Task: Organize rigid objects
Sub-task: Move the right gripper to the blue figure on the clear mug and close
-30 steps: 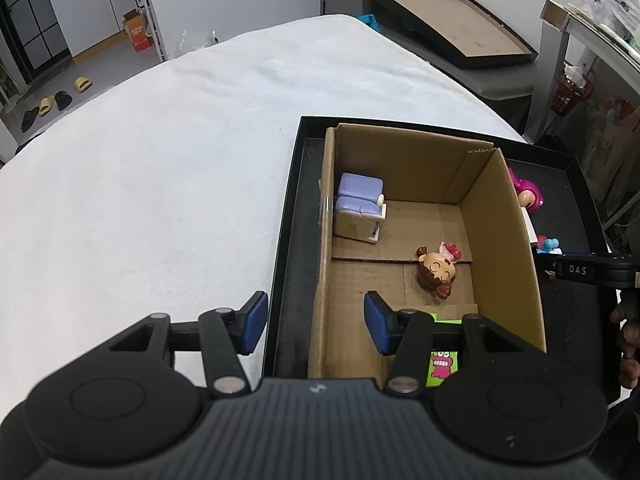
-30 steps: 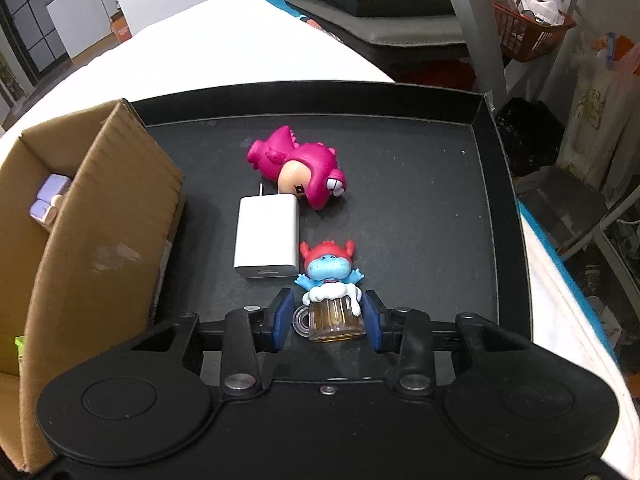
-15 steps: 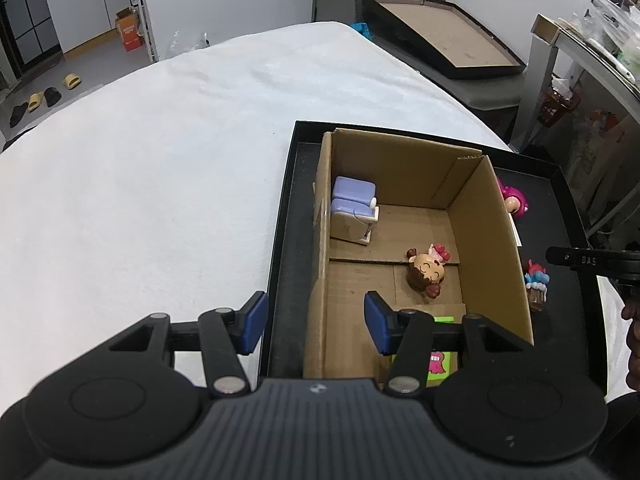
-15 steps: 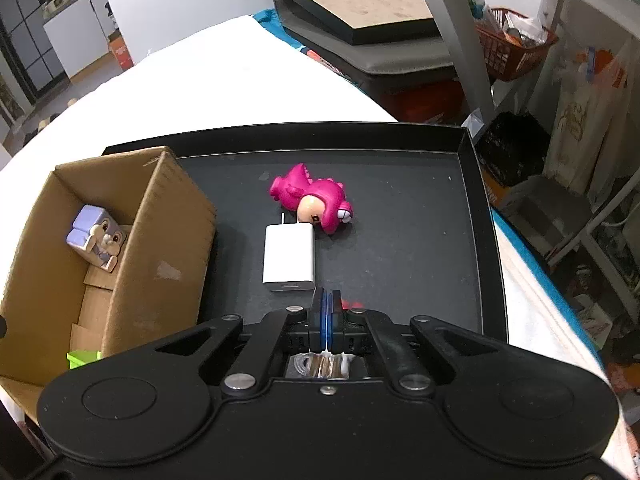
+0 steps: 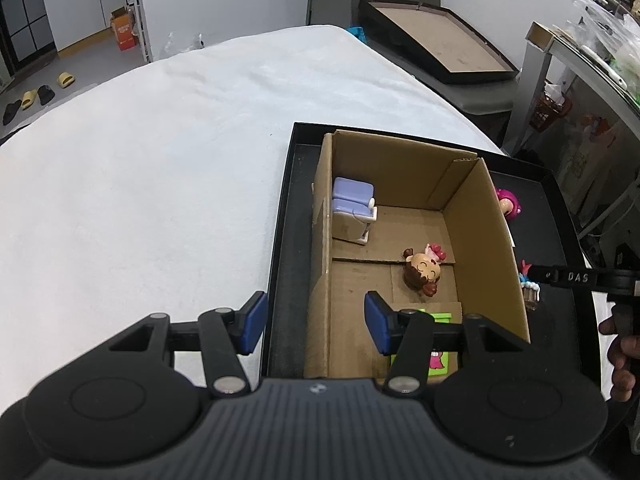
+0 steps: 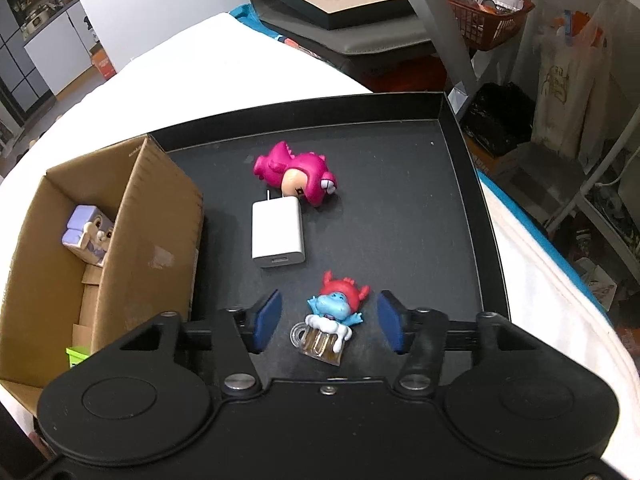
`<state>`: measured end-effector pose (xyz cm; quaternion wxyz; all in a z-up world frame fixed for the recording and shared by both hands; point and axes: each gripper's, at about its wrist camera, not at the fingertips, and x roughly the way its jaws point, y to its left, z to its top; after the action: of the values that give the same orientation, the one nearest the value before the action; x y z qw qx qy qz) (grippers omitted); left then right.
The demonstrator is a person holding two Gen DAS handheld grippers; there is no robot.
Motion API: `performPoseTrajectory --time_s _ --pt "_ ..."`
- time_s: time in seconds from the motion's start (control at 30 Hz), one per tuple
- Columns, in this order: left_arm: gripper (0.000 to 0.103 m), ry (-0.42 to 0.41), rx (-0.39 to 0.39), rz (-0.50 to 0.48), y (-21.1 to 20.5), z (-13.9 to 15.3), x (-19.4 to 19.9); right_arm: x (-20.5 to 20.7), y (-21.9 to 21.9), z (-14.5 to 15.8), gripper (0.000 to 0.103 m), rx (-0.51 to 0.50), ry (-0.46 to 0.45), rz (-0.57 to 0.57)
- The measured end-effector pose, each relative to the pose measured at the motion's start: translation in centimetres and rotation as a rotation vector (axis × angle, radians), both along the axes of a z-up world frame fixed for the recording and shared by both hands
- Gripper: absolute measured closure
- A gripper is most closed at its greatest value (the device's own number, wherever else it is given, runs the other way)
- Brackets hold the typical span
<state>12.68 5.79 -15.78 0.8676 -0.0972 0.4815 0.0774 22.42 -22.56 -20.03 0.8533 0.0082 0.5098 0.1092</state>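
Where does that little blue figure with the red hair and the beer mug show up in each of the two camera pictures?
Left wrist view: the blue figure with the beer mug peeks out at the far right, beyond the cardboard box's right wall, partly hidden by the right gripper.
Right wrist view: it lies low in the middle, between the open right gripper pads, on the black tray.
Shared landmark: the cardboard box.
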Motion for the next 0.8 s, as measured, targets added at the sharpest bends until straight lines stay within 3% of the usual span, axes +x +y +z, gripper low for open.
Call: performPoseTrajectory --time_s 0.37,0.57,0.8 --pt "0.051 0.033 0.027 0.009 -0.6 -0.6 1.0 1.2 0.3 -2.7 0.044 0.042 0.082 -0.062" --pt "0.051 0.050 0.027 0.019 -0.6 -0.9 1.4 1.4 0.8 -3.0 0.044 0.083 0.075 -0.037" --pt "0.051 0.052 0.024 0.024 -0.6 -1.1 1.6 0.8 1.8 -3.2 0.045 0.000 0.048 0.013"
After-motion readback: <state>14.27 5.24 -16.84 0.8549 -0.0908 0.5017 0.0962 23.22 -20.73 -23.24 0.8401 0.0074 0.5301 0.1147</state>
